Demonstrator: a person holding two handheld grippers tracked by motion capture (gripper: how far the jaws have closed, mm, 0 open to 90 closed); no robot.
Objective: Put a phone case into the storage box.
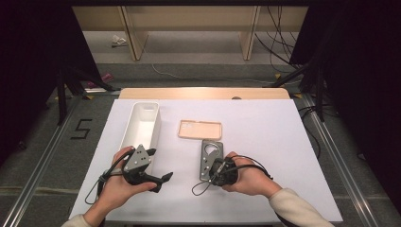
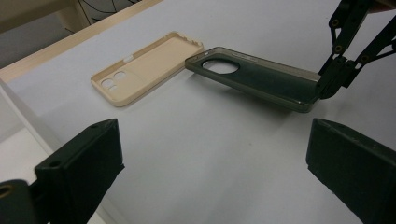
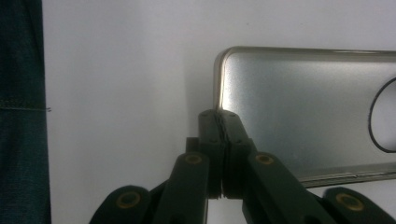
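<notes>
A translucent grey phone case (image 1: 210, 156) with a round camera hole lies in the middle of the white table. My right gripper (image 1: 211, 174) is shut on the rim of its near short end (image 3: 219, 121). In the left gripper view the grey case (image 2: 261, 79) tilts, its gripped end raised off the surface by the right gripper (image 2: 327, 88). A beige phone case (image 1: 200, 129) lies flat just beyond it, inside up (image 2: 147, 65). My left gripper (image 1: 160, 164) is open near the table's front left, with nothing between its fingers (image 2: 79, 172).
A long white bin (image 1: 140, 124) stands at the left, just beyond my left hand. The white table top (image 1: 265, 132) ends in a wooden strip at the back. Black stands and cables flank the table on the floor.
</notes>
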